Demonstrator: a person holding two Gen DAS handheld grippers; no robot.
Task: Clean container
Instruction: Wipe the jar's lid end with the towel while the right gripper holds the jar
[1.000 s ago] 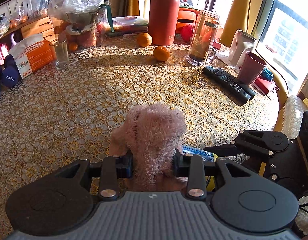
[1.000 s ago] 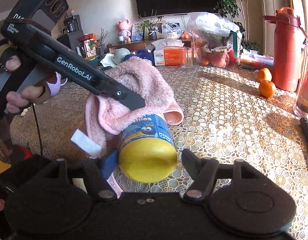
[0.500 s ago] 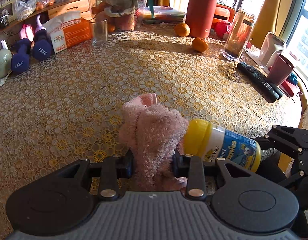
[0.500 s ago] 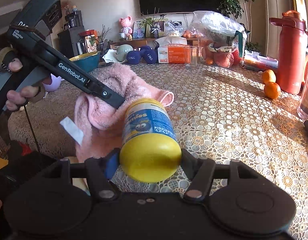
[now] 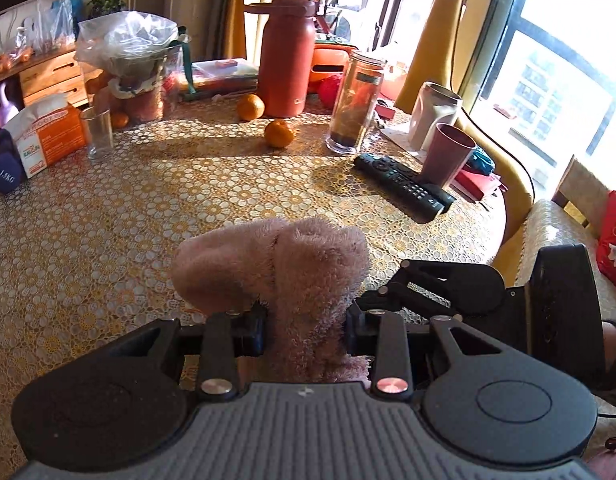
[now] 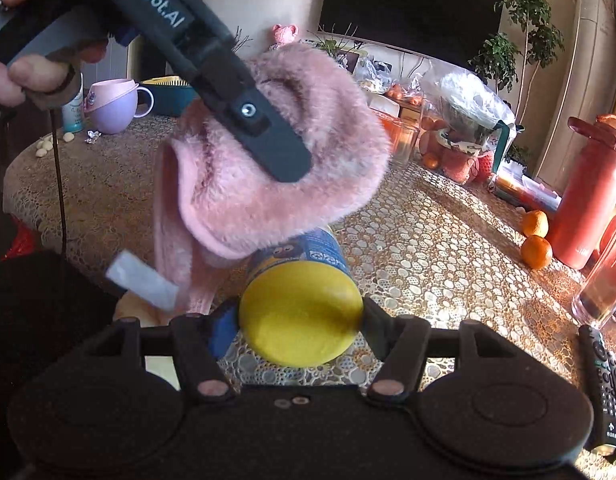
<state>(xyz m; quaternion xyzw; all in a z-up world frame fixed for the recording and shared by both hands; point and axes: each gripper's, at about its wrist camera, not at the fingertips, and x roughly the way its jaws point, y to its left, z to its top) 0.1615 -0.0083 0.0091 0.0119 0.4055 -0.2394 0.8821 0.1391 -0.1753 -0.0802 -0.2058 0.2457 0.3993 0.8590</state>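
While the round table under its gold-and-white lace-pattern cloth [image 6: 448, 240] carries the clutter, the work happens above its near edge, so take the blue-labelled plastic container with the yellow end [image 6: 303, 320] as the landmark. It lies on its side in the air above the cloth, yellow end toward the right wrist camera, pinched across that end by the right gripper [image 6: 301, 322], whose jaws have just been closing and now press on both sides of it. Draped over the far part of the container is the fluffy pink cloth [image 6: 275, 168], bunched and clamped between the narrow-set fingers of the left gripper [image 5: 303, 328]. The left wrist view hides the container behind the cloth. To wipe well, I judge the right grip should stay firm and square, since 2 small pads on a smooth round end could let it twist or slip. Stroke the cloth along the label, rolling the container between passes, and keep the dangling white care tag [image 6: 143, 282] clear of the jaws.
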